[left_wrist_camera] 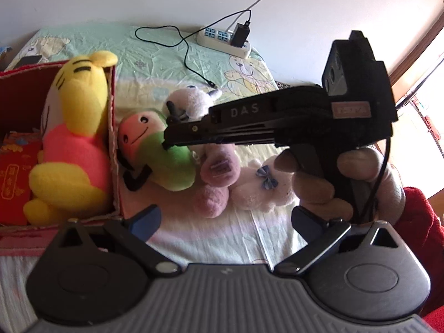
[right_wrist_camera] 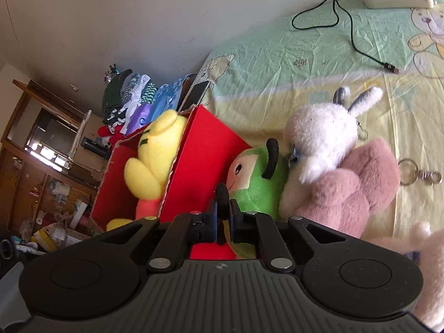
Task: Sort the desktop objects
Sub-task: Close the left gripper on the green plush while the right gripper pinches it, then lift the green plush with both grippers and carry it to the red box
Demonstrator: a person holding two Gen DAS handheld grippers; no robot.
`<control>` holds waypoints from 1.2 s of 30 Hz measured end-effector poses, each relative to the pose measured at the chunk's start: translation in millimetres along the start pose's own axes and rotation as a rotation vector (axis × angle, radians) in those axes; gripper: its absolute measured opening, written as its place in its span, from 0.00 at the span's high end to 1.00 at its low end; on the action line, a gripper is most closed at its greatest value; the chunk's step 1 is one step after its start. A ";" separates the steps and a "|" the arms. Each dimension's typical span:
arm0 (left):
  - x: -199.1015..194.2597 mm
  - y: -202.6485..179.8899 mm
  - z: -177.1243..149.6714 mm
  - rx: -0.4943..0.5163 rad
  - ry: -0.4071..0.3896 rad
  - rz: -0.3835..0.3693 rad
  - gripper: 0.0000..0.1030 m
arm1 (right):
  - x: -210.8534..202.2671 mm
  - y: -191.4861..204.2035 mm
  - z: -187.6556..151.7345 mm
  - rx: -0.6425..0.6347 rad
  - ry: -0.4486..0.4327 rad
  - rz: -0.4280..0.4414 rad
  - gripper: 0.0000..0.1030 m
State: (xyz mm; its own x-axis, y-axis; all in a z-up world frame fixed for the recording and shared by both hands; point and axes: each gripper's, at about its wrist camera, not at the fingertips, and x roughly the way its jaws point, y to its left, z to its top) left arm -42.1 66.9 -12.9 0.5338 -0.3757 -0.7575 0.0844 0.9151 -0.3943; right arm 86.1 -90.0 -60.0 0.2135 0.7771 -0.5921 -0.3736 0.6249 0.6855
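My right gripper [right_wrist_camera: 222, 217] is pinched tight on a black stuffed limb [right_wrist_camera: 222, 194] of the green plush toy with the pink face [right_wrist_camera: 256, 179]; its jaws are nearly together around that limb. The toy lies on the pale cartoon-print bedsheet [right_wrist_camera: 291, 55], just right of the red cardboard box [right_wrist_camera: 205, 155], touching the white fluffy rabbit plush [right_wrist_camera: 322, 136] on its right. My left gripper [left_wrist_camera: 224, 222] hangs with jaws spread wide, holding nothing, nearer than the toys; the yellow bear plush in a pink shirt [left_wrist_camera: 75, 127] sits inside the box.
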 end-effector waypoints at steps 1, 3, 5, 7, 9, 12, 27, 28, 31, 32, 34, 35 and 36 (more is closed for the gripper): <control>-0.9 1.3 -2.8 -0.006 0.006 -0.011 0.03 | -3.4 1.3 -5.3 0.012 0.008 0.023 0.92; -3.2 3.4 -8.3 -0.015 0.016 -0.027 0.03 | -10.8 3.9 -16.4 0.023 0.014 0.038 0.92; -6.5 6.0 -16.3 -0.022 0.025 -0.034 0.03 | -16.7 4.1 -29.8 0.040 0.034 0.052 0.92; -8.3 10.7 -25.4 -0.041 0.041 -0.043 0.03 | -19.9 3.1 -44.0 0.058 0.066 0.068 0.92; -7.1 17.4 -35.2 -0.068 0.067 -0.053 0.03 | -20.9 1.9 -59.4 0.077 0.093 0.073 0.92; -1.4 27.6 -50.7 -0.117 0.111 -0.059 0.03 | -21.1 -0.8 -81.6 0.126 0.143 0.089 0.91; 6.8 16.3 -53.2 -0.088 0.079 -0.035 0.03 | -25.0 -42.0 -99.4 0.222 0.081 -0.051 0.65; 10.4 13.3 -51.2 -0.073 0.079 -0.032 0.03 | -20.7 -44.0 -101.5 0.224 0.082 -0.046 0.65; 23.6 12.4 -48.4 -0.050 0.103 -0.011 0.03 | -11.9 -47.1 -105.1 0.247 0.075 0.001 0.58; 28.3 14.5 -48.4 -0.054 0.115 -0.008 0.03 | -9.6 -47.4 -105.4 0.251 0.071 0.010 0.56; 35.5 19.2 -48.5 -0.068 0.129 0.006 0.03 | -4.6 -46.3 -105.8 0.252 0.062 0.026 0.54; 37.1 21.0 -48.6 -0.068 0.127 0.017 0.03 | -1.8 -45.9 -105.8 0.256 0.059 0.037 0.53; 38.3 23.6 -48.4 -0.071 0.127 0.025 0.03 | 1.7 -46.2 -105.7 0.264 0.059 0.050 0.51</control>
State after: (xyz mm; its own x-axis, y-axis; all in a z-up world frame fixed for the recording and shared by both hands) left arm -60.3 66.9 -76.3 0.4243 -0.3721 -0.8256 0.0103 0.9136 -0.4064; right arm 8.4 -125.6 -137.4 0.1447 0.8065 -0.5732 -0.1322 0.5899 0.7966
